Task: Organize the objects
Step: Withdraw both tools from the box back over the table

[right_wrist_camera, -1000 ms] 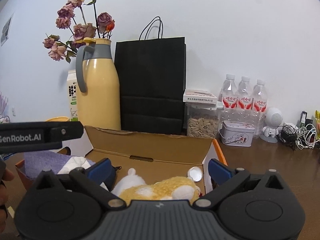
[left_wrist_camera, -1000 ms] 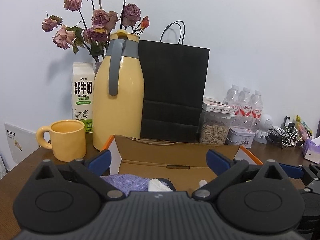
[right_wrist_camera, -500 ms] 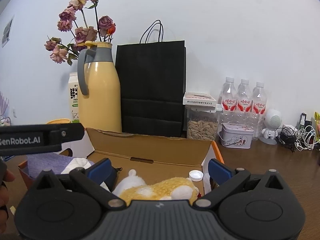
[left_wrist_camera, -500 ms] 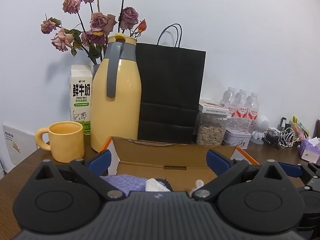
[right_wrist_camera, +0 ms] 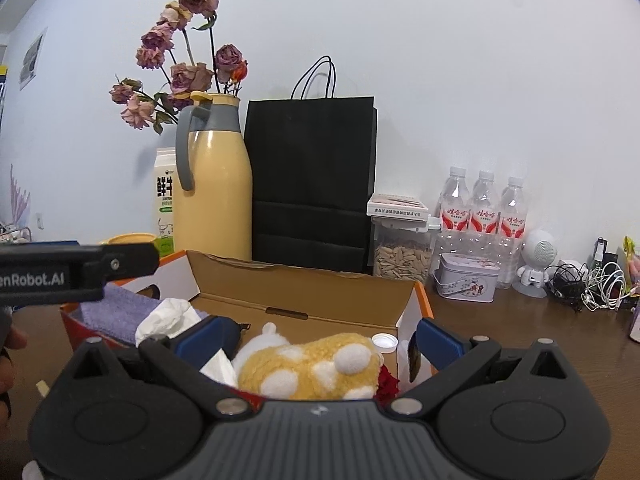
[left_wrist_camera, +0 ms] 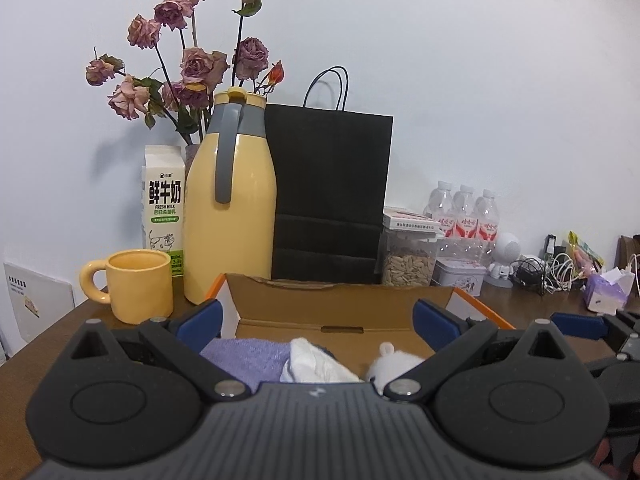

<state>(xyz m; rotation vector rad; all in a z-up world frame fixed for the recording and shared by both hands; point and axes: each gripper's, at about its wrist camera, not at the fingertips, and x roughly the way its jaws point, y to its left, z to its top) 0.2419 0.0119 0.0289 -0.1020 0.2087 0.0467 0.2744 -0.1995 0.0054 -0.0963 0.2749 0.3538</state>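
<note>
Both grippers are hanging wide open, nothing held. Right gripper [right_wrist_camera: 318,336] has the yellow plush toy [right_wrist_camera: 320,368] sitting right between its jaws, lying low in the cardboard box [right_wrist_camera: 304,284]. A white bottle cap [right_wrist_camera: 385,342] sits just past the plush toward the right jaw, and crumpled tissue [right_wrist_camera: 168,316] is just beyond the left jaw.

Left gripper [left_wrist_camera: 316,322] looks over the same box: purple cloth [left_wrist_camera: 248,356] by its left jaw, tissue in the middle, a white plush ear [left_wrist_camera: 394,358] near its right jaw.

My guess is everything's mostly boxed already, so the next job is tidying or closing up. If you grab the plush, go low and centre on the body, not the ear, and keep clear of the box wall. Beyond the box stand the yellow mug [left_wrist_camera: 138,286], thermos [left_wrist_camera: 230,200] and black paper bag [left_wrist_camera: 330,196].
</note>
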